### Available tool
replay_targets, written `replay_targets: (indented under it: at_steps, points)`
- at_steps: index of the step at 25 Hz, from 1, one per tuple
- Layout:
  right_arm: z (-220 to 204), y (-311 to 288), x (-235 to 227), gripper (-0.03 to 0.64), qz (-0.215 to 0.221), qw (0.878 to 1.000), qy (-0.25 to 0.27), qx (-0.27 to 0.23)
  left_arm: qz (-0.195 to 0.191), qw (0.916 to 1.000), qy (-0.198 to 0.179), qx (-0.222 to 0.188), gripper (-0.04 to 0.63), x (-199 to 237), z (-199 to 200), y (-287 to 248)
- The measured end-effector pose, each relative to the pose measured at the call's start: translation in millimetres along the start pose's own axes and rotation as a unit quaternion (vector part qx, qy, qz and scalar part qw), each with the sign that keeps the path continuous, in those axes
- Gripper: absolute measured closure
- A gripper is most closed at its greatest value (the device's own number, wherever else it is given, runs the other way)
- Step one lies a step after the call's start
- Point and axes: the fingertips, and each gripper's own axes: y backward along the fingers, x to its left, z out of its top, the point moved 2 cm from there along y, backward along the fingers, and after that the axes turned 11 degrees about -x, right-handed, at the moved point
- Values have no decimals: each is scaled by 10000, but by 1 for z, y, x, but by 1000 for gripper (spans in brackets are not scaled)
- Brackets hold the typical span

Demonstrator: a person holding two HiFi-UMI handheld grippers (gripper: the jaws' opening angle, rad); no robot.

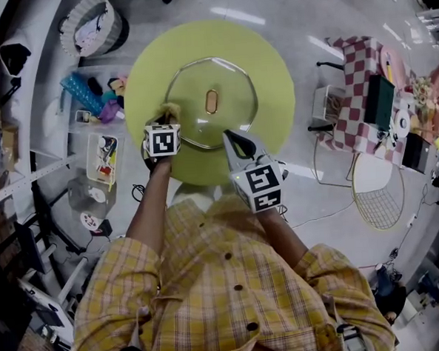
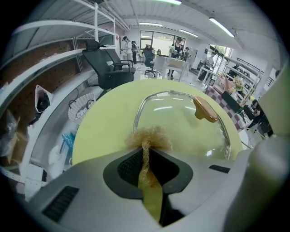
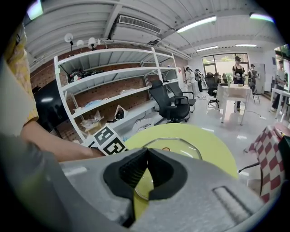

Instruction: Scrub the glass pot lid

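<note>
A glass pot lid (image 1: 214, 82) with a metal rim and a tan wooden knob (image 1: 211, 101) lies flat on a round yellow-green table (image 1: 268, 64). My left gripper (image 1: 165, 116) is shut on a tuft of golden scrubber (image 2: 148, 136), which rests at the lid's near-left rim (image 2: 140, 113). The knob (image 2: 205, 108) shows to the right in the left gripper view. My right gripper (image 1: 231, 139) is shut with nothing in it, its tips over the lid's near edge (image 3: 174, 144). The left gripper's marker cube (image 3: 108, 140) shows in the right gripper view.
White shelves (image 1: 24, 138) with clutter run along the left. A white basket (image 1: 88, 27) stands on the floor at the back left. A chequered-cloth table (image 1: 363, 95) with objects and a wire frame (image 1: 380, 191) stand to the right. Office chairs (image 2: 111, 68) and people stand far off.
</note>
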Motion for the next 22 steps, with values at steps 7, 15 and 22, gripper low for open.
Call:
replay_targets:
  at_steps: [7, 15, 22]
  points:
    - [1, -6, 0, 618, 46, 10000, -62, -5, 125, 9999, 21, -30, 554, 4, -1, -5]
    - [2, -13, 14, 618, 252, 9997, 16, -3, 177, 9997, 123, -98, 554, -9, 5, -1]
    - [2, -15, 10, 618, 267, 9996, 6, 7, 7, 9997, 181, -131, 554, -26, 10, -6]
